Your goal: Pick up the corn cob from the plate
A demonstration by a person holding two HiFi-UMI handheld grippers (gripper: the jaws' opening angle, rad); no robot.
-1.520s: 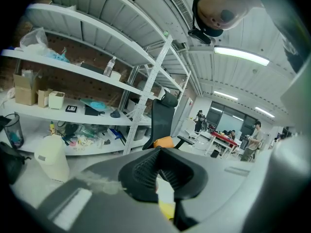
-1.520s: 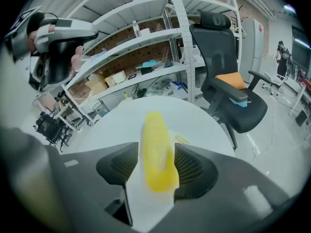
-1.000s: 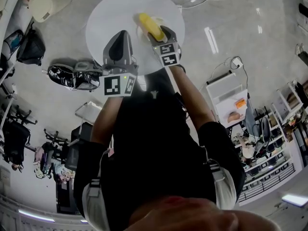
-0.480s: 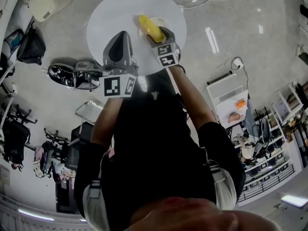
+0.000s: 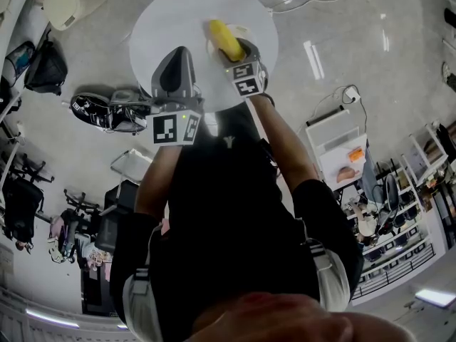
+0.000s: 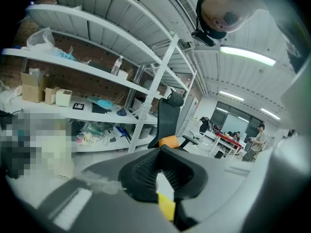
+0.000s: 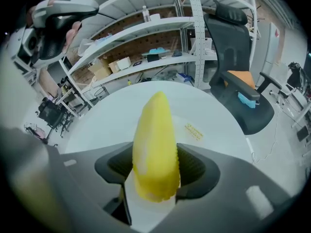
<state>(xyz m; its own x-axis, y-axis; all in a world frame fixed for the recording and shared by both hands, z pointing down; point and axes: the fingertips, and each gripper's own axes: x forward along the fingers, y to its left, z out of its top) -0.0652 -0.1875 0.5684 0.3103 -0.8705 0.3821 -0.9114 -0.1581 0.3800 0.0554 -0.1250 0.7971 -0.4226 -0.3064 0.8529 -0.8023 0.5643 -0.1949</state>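
The yellow, tapered corn cob (image 5: 224, 40) sits clamped between the two dark ribbed pads of the right claw (image 5: 235, 50), its blunt end nearest the claw and its pointed end aimed away across the round white worktop (image 5: 171, 20). In the right gripper view the corn cob (image 7: 154, 149) fills the gap of the right claw (image 7: 155, 168), with a pad (image 7: 194, 168) pressed on each flank. From the head view the cob lies over the pale round plate (image 5: 244, 31), which shows just beside it on the person's right. Whether the cob touches the plate or is clear of it I cannot tell. The plate stands towards the right half of the worktop. The left claw (image 5: 179, 54) is held over the near left part of the worktop, well apart from the cob. In the left gripper view the left claw (image 6: 163, 176) has its black pads drawn almost together with nothing between them. Only a thin slit and a small yellow tag show there. That view points upward at white metal shelving (image 6: 97, 47) loaded with boxes, with a black office chair (image 6: 170, 113) in front of it. Behind the worktop (image 7: 107, 115) in the right gripper view stand more white shelves (image 7: 160, 23) and a dark office chair (image 7: 238, 96). The person's black top (image 5: 228, 205) fills the lower part of the head view.
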